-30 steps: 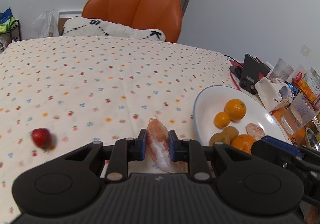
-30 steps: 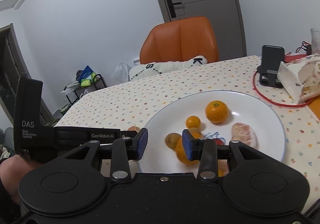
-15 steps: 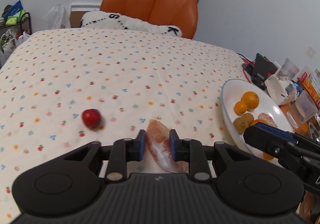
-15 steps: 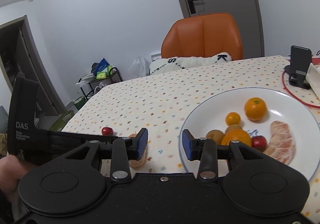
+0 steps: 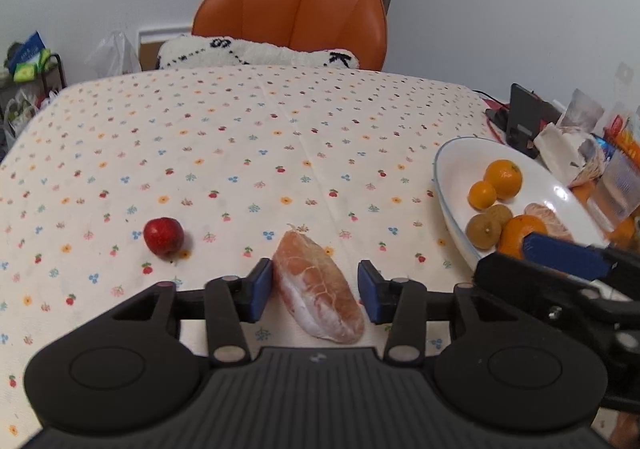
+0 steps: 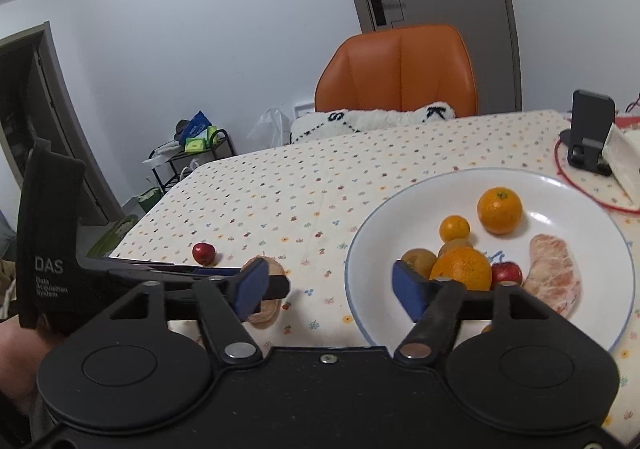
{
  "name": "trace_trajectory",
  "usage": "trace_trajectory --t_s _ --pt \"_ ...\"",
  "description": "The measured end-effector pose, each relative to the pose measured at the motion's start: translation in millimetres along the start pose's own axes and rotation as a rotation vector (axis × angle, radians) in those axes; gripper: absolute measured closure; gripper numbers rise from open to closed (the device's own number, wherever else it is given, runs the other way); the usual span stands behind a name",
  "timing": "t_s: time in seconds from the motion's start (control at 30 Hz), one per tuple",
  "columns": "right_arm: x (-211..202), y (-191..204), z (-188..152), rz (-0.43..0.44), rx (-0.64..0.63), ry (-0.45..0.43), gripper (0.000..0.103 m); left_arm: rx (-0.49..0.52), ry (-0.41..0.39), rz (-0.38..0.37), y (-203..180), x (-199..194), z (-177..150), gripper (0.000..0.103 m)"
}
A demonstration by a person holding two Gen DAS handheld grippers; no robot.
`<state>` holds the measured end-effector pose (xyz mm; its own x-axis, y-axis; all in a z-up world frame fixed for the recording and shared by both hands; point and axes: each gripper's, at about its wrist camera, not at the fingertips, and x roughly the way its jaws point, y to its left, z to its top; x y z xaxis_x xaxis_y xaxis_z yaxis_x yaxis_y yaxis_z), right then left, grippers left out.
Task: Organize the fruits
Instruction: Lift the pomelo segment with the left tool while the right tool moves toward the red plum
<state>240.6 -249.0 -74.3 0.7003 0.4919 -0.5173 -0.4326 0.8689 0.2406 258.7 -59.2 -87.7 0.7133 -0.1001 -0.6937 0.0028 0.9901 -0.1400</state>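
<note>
On the tablecloth [image 5: 280, 137], left gripper [image 5: 316, 289] jaws wide round pomelo segment [image 5: 320, 289], not gripping; right gripper [image 6: 326, 289] jaws wide, empty.

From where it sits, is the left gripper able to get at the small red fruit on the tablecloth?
Probably yes: the left gripper is open around the peeled segment, and bare cloth separates it from the red fruit.

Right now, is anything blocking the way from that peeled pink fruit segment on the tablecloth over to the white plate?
Only the right gripper. The pomelo segment lies between the open left gripper's fingers; bare tablecloth reaches the plate, the right gripper hanging over its near edge.
</note>
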Motion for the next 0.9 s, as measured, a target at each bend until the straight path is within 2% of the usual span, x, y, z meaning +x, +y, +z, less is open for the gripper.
trace_trajectory --t_s 0.2,0.47,0.6,0.77,0.9 --pt "4.8 8.2 2.2 0.016 -0.023 -0.023 0.012 -0.001 -0.002 -0.010 9.0 -6.2 -2.6 0.069" --pt "20.0 27.9 9.2 0.036 -0.058 -0.024 0.011 -0.042 -0.041 -0.001 36.0 -28.6 0.4 0.070" --pt "28.5 37.0 13.5 0.077 -0.060 -0.024 0.011 -0.068 -0.066 0.012 51.5 -40.6 1.9 0.070" --pt "42.8 44.4 17.2 0.143 -0.042 0.004 0.016 -0.103 -0.090 0.037 74.2 -50.7 5.5 0.070" --pt "60.8 50.0 18.1 0.200 -0.026 0.058 0.032 -0.126 -0.106 0.061 90.2 -54.9 8.4 0.070"
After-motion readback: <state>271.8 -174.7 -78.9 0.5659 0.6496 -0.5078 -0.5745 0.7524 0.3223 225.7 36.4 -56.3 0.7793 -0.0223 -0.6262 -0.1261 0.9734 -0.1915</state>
